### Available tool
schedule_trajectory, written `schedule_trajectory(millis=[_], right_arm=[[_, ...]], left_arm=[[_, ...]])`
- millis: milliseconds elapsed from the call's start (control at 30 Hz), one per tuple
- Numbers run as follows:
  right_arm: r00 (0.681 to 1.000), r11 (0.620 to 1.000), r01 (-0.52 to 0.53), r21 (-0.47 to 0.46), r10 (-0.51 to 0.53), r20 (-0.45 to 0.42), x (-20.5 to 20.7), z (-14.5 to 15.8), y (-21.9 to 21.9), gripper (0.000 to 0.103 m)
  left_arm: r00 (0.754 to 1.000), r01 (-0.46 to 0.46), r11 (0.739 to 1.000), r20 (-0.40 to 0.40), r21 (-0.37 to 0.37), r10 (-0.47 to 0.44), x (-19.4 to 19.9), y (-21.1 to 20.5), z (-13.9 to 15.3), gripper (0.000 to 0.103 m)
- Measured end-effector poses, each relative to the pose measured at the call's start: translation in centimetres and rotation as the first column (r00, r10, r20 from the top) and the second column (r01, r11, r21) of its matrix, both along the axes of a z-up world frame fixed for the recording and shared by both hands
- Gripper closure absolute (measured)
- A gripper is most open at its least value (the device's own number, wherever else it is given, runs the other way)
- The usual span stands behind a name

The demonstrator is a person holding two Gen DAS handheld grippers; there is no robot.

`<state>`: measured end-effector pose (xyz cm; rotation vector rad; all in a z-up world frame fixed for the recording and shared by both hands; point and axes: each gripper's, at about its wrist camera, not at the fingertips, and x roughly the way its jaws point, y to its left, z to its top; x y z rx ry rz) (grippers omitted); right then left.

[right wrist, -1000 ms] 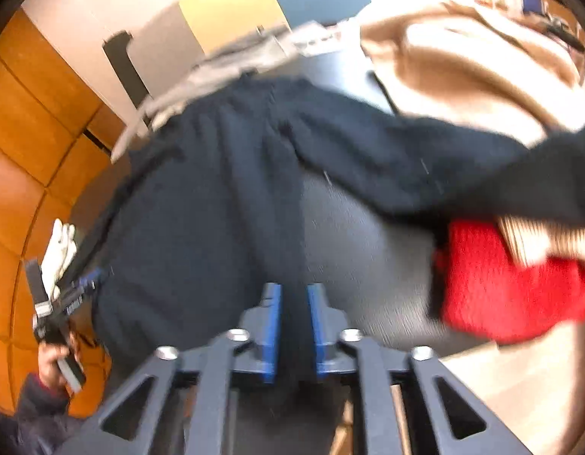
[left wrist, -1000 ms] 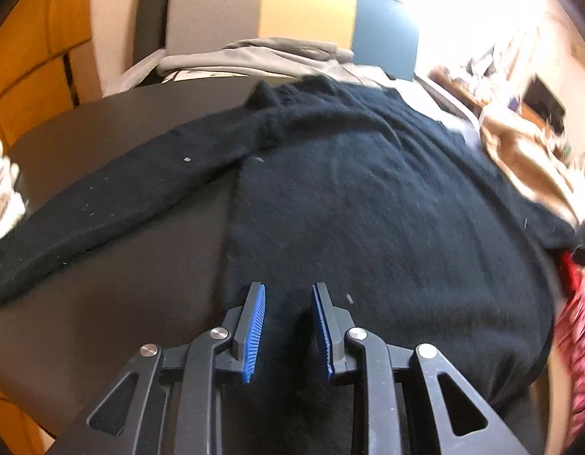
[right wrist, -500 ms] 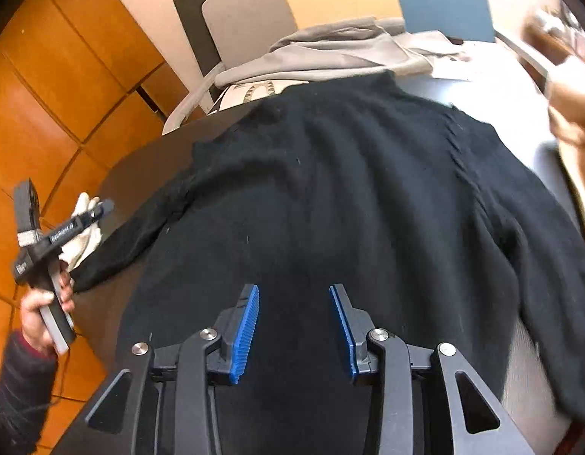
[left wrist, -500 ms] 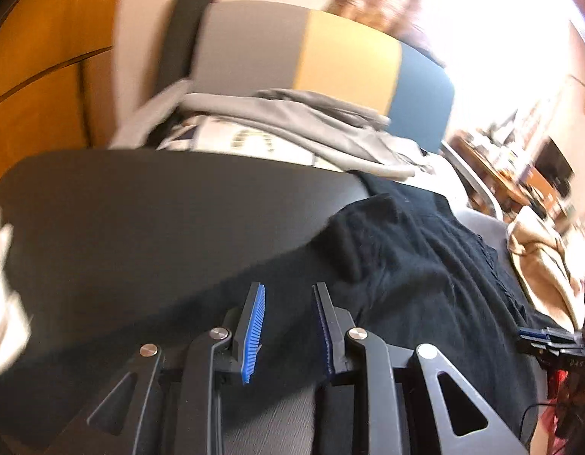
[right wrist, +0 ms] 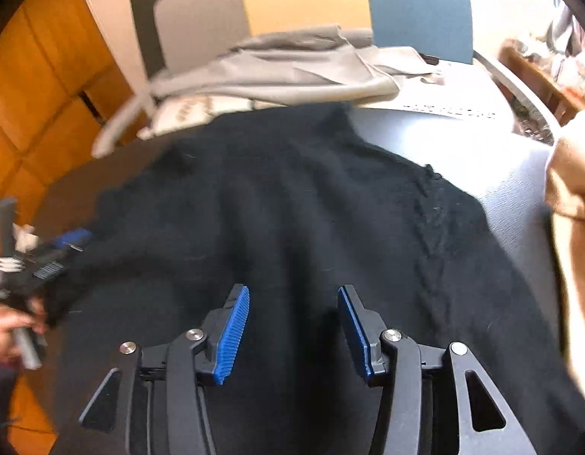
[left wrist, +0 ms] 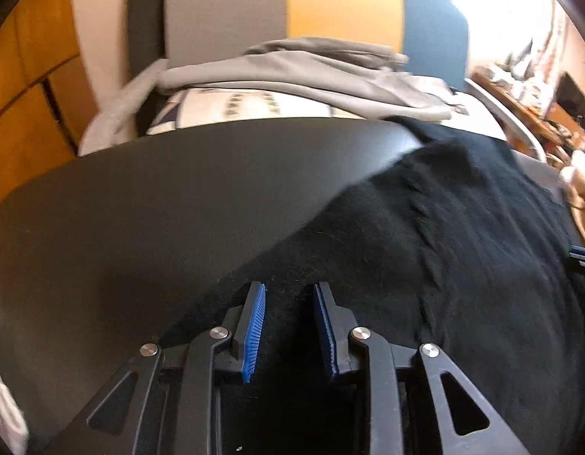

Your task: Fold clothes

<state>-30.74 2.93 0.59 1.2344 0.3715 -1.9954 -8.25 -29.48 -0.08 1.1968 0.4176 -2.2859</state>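
A black sweater [right wrist: 292,208] lies spread flat on the dark table [left wrist: 141,204]. In the left wrist view the sweater [left wrist: 463,235] fills the right half, with its left sleeve running under my left gripper [left wrist: 288,292]. That gripper is open, its blue pads low over the sleeve, nothing held. My right gripper [right wrist: 294,294] is open wide and empty above the sweater's body. The left gripper also shows in the right wrist view [right wrist: 71,239], at the sweater's left sleeve.
A pile of grey and white clothes [left wrist: 292,72] lies beyond the table's far edge, in front of a grey, yellow and blue panel [left wrist: 330,3]. A tan garment [right wrist: 573,197] lies at the right. Orange wood panels [right wrist: 46,87] line the left wall.
The right gripper let go of the sweater's hem, opened wide and moved over its body. The left gripper moved left and forward, from the hem to the left sleeve.
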Motion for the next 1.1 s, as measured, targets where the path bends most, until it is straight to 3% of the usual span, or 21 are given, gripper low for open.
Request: schedule_trajectory(millis=[133,233,467,567,700,867,1000,1100], right_arm=[[0.999,0.998,-0.01,0.056,0.011,-0.03,-1.6,-1.5,-1.4,0.046],[0.998,0.998,-0.031,0.063,0.034,-0.047,-1.6,-1.5,-2.3,0.043],[0.998,0.999,-0.053,0.009,0.053,-0.02,-2.1,-1.4,-1.7,0.041],[0.997,0.997,-0.069,-0.031,0.07,0.016,-2.5,-1.2,-1.9,0.038],[0.997,0.987,-0.047,-0.151,0.056,0.054,-3.6,0.7,-1.1,0.039],[0.997,0.983,-0.067,-0.17,0.073,0.03,-5.8,2.2,-2.7,0.039],[0.994,0.986,-0.094,-0.137,0.101,0.043,-7.8,1.2,-4.7,0.039],[0.995,0.994,-0.089,-0.068,0.092,0.042,-9.8,-0.2,-5.9,0.039]], left_arm=[[0.999,-0.052,0.998,-0.003,0.03,0.053,0.7,-2.3,-0.1,0.075],[0.996,-0.084,0.996,0.023,-0.006,0.084,1.6,-2.1,-0.4,0.075],[0.981,-0.182,0.983,0.066,-0.001,0.182,4.0,-1.5,0.2,0.075],[0.989,-0.145,0.989,0.024,-0.027,0.146,3.2,-0.7,2.2,0.077],[0.994,0.029,0.997,-0.107,-0.071,-0.036,-0.8,1.8,5.2,0.076],[0.966,0.231,0.961,-0.079,-0.154,-0.245,-9.1,6.9,5.4,0.076],[0.972,0.231,0.961,-0.012,-0.154,-0.235,-12.7,6.5,2.8,0.076],[0.986,0.167,0.98,-0.006,-0.112,-0.168,-12.8,4.5,0.8,0.075]])
